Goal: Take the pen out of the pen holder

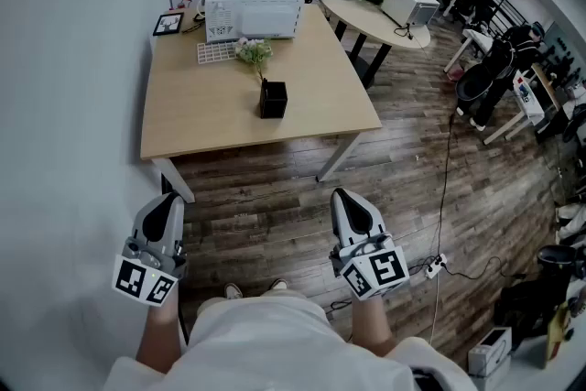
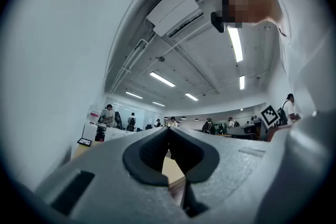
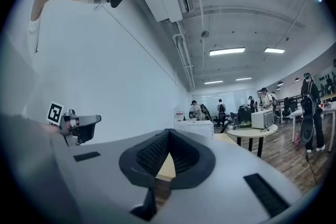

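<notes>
The black pen holder [image 1: 273, 99] stands near the front of a wooden table [image 1: 211, 119], with a dark pen [image 1: 264, 85] sticking up from it. Both grippers hang low in front of the person, well short of the table and off the floor. My left gripper [image 1: 171, 198] is shut with nothing between its jaws; in the left gripper view its tips [image 2: 168, 129] meet. My right gripper [image 1: 341, 194] is likewise shut and empty, and its tips [image 3: 168, 132] touch in the right gripper view. Neither gripper view shows the pen holder.
A white machine [image 1: 253, 6], a small bunch of flowers [image 1: 254, 52], a white grid tray [image 1: 217, 53] and a small framed picture [image 1: 168, 23] sit at the table's back. A white wall [image 1: 64, 105] runs along the left. A round table [image 1: 380, 14] and cables [image 1: 449, 160] lie to the right.
</notes>
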Tool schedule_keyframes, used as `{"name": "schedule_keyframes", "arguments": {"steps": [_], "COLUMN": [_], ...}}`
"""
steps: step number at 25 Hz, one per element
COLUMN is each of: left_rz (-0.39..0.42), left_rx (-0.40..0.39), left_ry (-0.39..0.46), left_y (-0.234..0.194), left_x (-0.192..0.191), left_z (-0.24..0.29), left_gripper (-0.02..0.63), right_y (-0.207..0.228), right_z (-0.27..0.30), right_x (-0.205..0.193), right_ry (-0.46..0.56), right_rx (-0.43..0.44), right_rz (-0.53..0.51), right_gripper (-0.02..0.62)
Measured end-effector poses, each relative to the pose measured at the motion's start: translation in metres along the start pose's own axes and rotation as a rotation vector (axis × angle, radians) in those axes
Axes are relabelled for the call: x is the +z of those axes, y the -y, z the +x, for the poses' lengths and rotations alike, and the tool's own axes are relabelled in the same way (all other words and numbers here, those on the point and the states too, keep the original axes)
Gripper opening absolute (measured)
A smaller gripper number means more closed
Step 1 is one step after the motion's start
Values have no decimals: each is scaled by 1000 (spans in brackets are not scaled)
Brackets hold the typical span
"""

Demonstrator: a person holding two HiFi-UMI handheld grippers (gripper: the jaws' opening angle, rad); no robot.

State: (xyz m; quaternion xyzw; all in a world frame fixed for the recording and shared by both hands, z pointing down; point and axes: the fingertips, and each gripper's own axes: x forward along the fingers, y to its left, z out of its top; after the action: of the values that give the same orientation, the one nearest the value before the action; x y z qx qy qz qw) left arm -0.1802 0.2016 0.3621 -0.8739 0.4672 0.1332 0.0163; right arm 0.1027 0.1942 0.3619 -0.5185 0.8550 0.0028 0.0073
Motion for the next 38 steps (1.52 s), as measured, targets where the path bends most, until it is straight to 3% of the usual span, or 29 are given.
{"name": "schedule_keyframes", "arguments": {"steps": [15,28,30,38], "left_rz": [-14,-19,-23,-21], "left_rx": [0,32,43,75], "left_ry": [-30,-11,0,-1], "left_y": [7,8,9,15], "left_x": [-8,-8,-7,-15], "left_z": [-13,-15,-13,9], "left_gripper": [14,17,41,278], "right_y": [-9,0,5,30], "right_z": [-13,-25,-29,-35], "right_x": [-11,-4,-5,-9], "right_ry": [-28,8,5,7], "right_rx": [11,13,6,-9], "right_rz": [8,54,50,56], "right_gripper": [0,0,0,0]}}
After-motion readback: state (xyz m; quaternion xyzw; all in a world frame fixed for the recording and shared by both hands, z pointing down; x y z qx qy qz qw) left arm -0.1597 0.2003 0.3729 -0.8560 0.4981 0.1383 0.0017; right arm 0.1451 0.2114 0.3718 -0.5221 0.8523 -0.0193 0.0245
